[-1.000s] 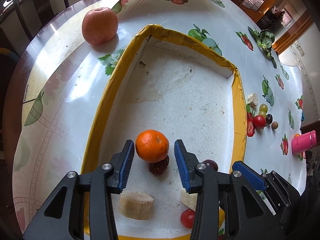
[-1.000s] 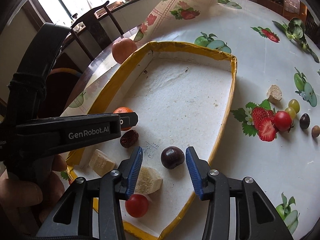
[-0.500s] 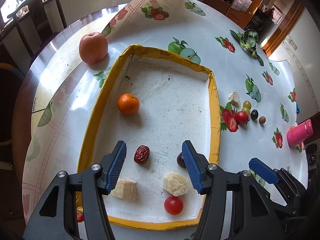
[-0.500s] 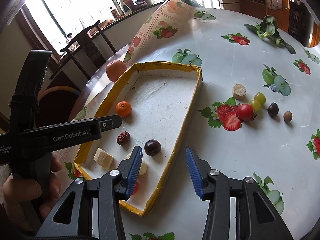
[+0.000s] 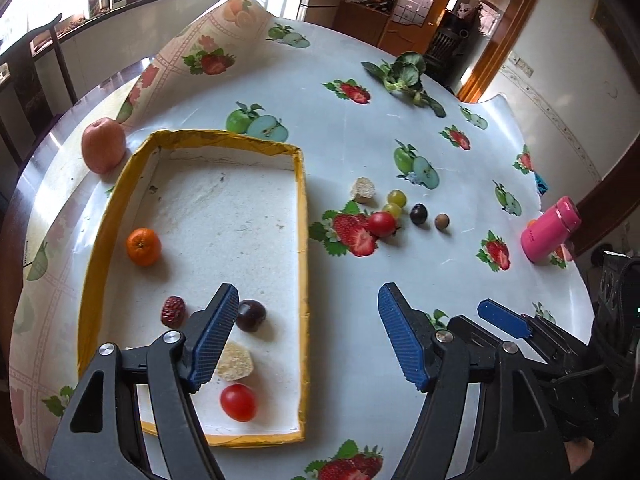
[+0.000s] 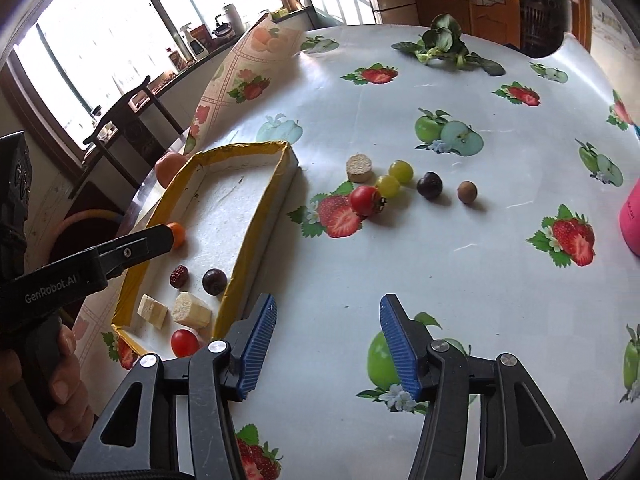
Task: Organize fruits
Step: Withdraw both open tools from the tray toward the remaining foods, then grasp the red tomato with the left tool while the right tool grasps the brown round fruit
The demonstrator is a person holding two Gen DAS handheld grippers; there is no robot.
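Note:
A yellow-rimmed tray [image 5: 302, 220] [image 6: 256, 216] holds a mandarin [image 5: 143, 246], a red date [image 5: 173, 311], a dark plum [image 5: 251, 315] [image 6: 214, 281], a banana chunk [image 5: 234, 366] and a cherry tomato [image 5: 238, 402]. On the cloth right of it lie a tomato [image 5: 382, 223] [image 6: 364, 200], two green grapes [image 6: 394, 178], a dark plum [image 6: 429, 185], a brown longan [image 6: 467, 191] and a banana slice [image 6: 359, 167]. My left gripper [image 5: 306, 334] is open and empty above the tray's right rim. My right gripper [image 6: 326, 344] is open and empty above bare cloth.
An apple [image 5: 103, 145] sits by the tray's far left corner. A pink cup [image 5: 550, 234] lies at the right. Leafy greens [image 5: 404, 76] lie at the far side. The cloth's far edge curls up [image 6: 248, 64].
Both grippers have pulled back and up from the tray and swung right. The mandarin and the plum were let go and rest in the tray.

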